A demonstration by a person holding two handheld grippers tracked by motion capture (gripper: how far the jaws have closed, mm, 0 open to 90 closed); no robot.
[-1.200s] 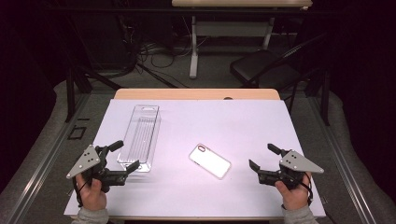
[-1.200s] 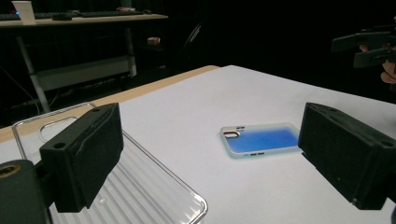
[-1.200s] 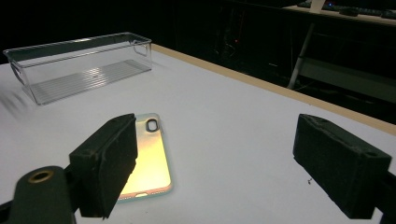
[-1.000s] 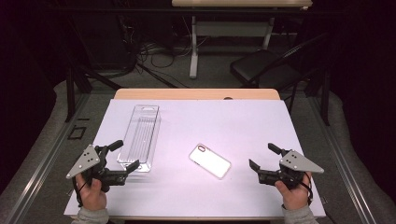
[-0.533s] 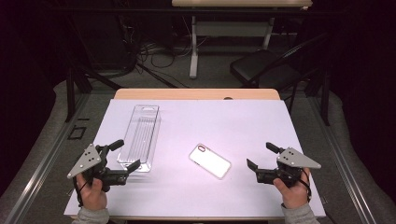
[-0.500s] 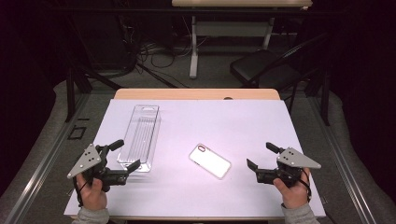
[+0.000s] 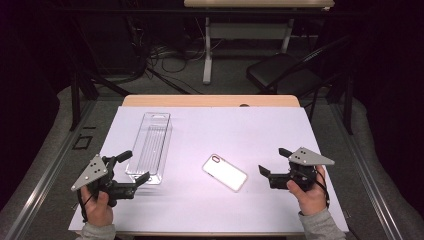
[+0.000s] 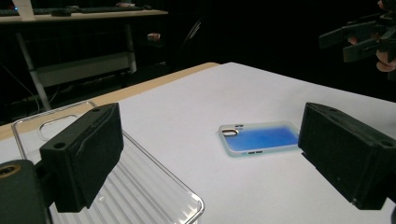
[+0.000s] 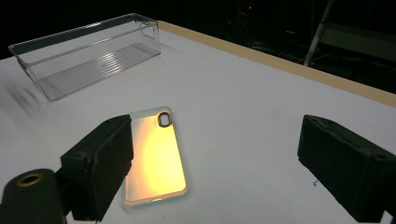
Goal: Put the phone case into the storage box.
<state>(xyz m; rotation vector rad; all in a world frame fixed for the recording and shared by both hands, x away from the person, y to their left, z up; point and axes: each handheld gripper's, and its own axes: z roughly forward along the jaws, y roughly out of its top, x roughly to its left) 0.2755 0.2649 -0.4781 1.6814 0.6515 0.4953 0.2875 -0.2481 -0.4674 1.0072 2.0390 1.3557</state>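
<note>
A phone case (image 7: 225, 172) with a camera cutout lies flat on the white table top (image 7: 235, 125), right of centre. A clear ribbed plastic tray (image 7: 150, 147) stands empty at the left. My left gripper (image 7: 136, 165) hovers open at the tray's near end, with nothing between its jaws. My right gripper (image 7: 271, 160) is open just right of the case and does not touch it. In the left gripper view the gripper (image 8: 210, 163) faces the case (image 8: 261, 138), with the tray (image 8: 121, 186) at its left. In the right gripper view the gripper (image 9: 215, 163) has the case (image 9: 161, 154) by its left jaw.
The table's wooden far edge (image 7: 210, 101) shows beyond the white sheet. A black chair (image 7: 280, 72) and a desk frame (image 7: 207, 45) stand behind the table on a dark floor. The other hand's gripper (image 8: 364, 37) appears far off in the left gripper view.
My right gripper has shifted a little left toward the phone case and risen slightly. The left gripper, the tray and the case have stayed put.
</note>
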